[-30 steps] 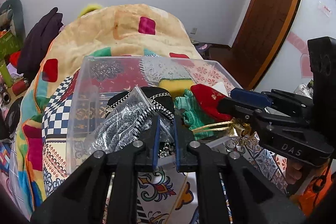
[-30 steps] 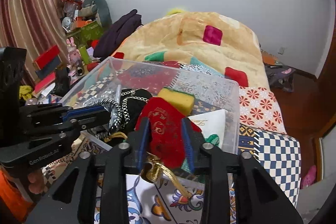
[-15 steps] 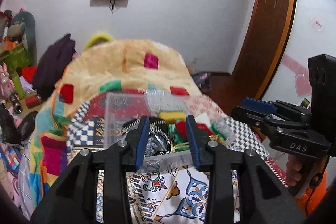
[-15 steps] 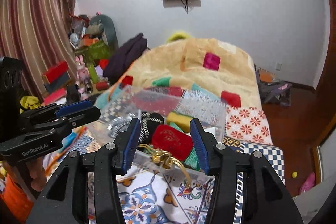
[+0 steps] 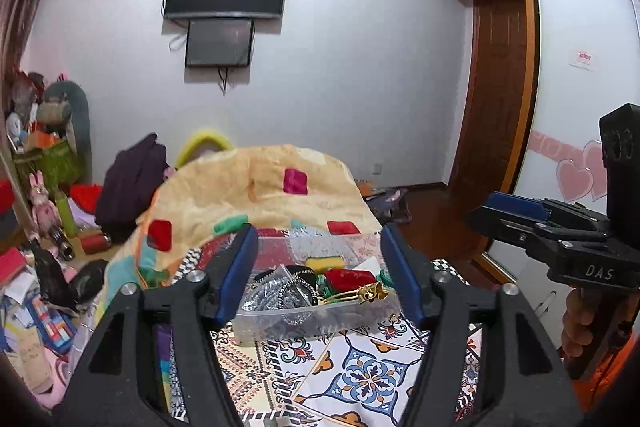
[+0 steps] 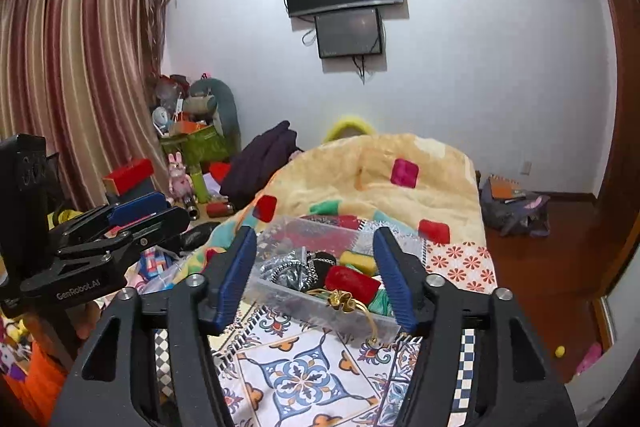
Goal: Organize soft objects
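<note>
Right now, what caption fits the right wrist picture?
Open right gripper above a clear bin holding a red pouch and yellow sponge.

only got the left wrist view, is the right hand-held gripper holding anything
observer: no, the right hand-held gripper is open and empty, its fingers framing the clear box.
operator: red pouch fully in the box
observer: the red pouch lies inside, but the gold cord hangs over the front wall onto the patterned cloth.
operator: anything loose on the floor that side
observer: a yellow ball lies on the wood floor at far right.
</note>
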The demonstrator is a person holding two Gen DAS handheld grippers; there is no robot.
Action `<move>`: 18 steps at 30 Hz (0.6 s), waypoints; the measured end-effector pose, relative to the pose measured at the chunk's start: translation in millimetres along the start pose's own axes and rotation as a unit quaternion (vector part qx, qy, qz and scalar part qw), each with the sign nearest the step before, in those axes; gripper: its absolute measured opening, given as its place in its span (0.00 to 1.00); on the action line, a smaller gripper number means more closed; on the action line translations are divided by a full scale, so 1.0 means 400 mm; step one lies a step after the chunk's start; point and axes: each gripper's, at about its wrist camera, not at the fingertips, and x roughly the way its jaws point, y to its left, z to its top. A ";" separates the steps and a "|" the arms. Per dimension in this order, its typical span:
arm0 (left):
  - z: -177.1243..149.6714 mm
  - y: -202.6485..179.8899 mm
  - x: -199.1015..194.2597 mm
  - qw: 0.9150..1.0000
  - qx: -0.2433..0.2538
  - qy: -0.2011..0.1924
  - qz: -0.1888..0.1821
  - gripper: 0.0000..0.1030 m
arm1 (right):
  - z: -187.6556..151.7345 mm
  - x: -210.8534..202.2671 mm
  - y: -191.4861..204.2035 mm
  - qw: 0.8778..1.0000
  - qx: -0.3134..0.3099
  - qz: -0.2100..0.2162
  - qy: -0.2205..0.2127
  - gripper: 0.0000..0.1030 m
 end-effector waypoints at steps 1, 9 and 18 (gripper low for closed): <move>0.000 -0.002 -0.008 1.000 0.001 -0.003 0.001 0.68 | -0.001 -0.006 0.005 1.000 -0.001 -0.001 -0.005 0.64; -0.012 -0.013 -0.037 1.000 0.008 -0.019 0.007 0.94 | -0.011 -0.027 0.003 0.999 -0.003 -0.024 -0.033 0.88; -0.017 -0.019 -0.037 1.000 0.011 -0.021 0.005 0.98 | -0.033 -0.038 0.001 0.999 0.000 -0.028 -0.039 0.97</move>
